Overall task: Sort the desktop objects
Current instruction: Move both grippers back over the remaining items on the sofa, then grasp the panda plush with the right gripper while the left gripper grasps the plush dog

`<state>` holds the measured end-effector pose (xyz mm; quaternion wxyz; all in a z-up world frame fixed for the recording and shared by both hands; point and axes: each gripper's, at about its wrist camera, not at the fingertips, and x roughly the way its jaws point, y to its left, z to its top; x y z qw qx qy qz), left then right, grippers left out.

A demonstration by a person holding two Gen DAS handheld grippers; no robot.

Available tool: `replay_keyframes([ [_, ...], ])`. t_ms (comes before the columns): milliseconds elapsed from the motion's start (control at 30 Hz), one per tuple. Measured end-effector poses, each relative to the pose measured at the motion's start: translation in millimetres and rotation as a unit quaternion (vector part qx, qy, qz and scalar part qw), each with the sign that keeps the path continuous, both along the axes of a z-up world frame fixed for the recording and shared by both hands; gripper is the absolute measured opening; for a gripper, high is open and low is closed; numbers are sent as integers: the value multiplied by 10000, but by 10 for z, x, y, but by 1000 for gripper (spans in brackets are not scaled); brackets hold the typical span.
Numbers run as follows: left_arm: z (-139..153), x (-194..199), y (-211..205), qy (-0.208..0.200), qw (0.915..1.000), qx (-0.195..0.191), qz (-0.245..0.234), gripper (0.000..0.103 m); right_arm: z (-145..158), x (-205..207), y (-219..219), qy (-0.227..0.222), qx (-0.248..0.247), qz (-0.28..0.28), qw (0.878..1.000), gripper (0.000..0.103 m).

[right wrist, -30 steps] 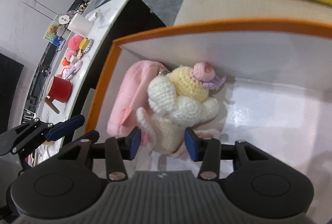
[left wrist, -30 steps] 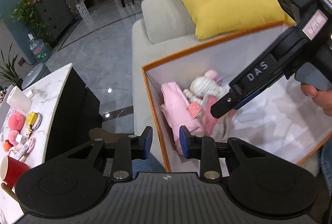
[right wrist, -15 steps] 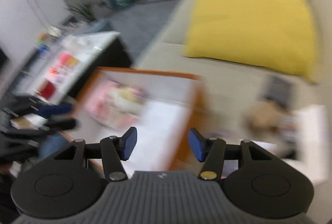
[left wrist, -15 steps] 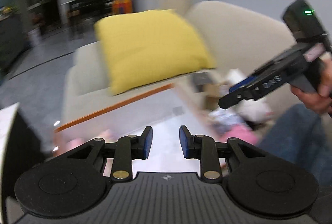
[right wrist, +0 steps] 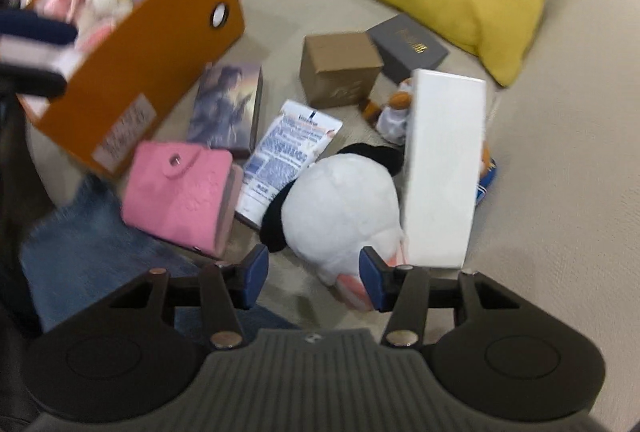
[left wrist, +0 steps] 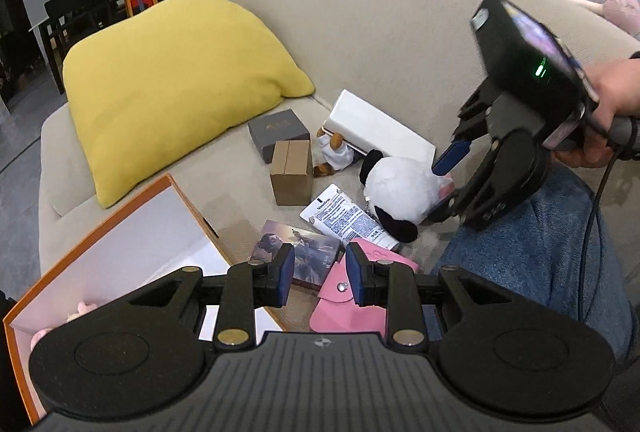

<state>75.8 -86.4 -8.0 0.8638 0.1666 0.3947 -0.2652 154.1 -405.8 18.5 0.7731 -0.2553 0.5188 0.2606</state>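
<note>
My right gripper (right wrist: pixel 314 274) hangs over a white-and-black panda plush (right wrist: pixel 340 204) on the sofa. Its jaws are closing with the plush's lower end between them, and the pads do not visibly press on it. In the left wrist view the right gripper (left wrist: pixel 445 182) straddles the right side of the panda plush (left wrist: pixel 400 188). My left gripper (left wrist: pixel 318 278) is open and empty above a pink wallet (left wrist: pixel 340 296). An orange box (left wrist: pixel 120 232) holding pink and crocheted toys stands at the left. The pink wallet (right wrist: pixel 180 192) lies beside the orange box (right wrist: pixel 160 44).
Around the plush lie a white box (right wrist: pixel 444 160), a brown carton (right wrist: pixel 340 72), a grey box (right wrist: pixel 408 46), a picture-printed box (right wrist: pixel 228 104), a printed packet (right wrist: pixel 288 148) and a small bear figure (right wrist: pixel 394 112). A yellow cushion (left wrist: pixel 172 80) leans behind. A person's jeans-clad leg (left wrist: pixel 540 252) is at the right.
Both grippers have swung away from over the orange box to the loose things on the sofa seat. The crocheted doll stays in the box; the right gripper now hangs over the panda plush.
</note>
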Motion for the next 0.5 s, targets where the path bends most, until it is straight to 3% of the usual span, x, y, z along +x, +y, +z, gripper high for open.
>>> replay_keyframes([
  [133, -16, 35, -37, 60, 10000, 28, 16, 33, -171, 7, 132, -192, -460, 427, 9978, 68],
  [233, -56, 109, -42, 144, 9999, 41, 85, 33, -222, 1, 184, -345, -624, 631, 9955, 73],
  [500, -96, 258, -111, 183, 9998, 22, 73, 33, -437, 87, 372, -1014, -1546, 1092, 9767, 73],
])
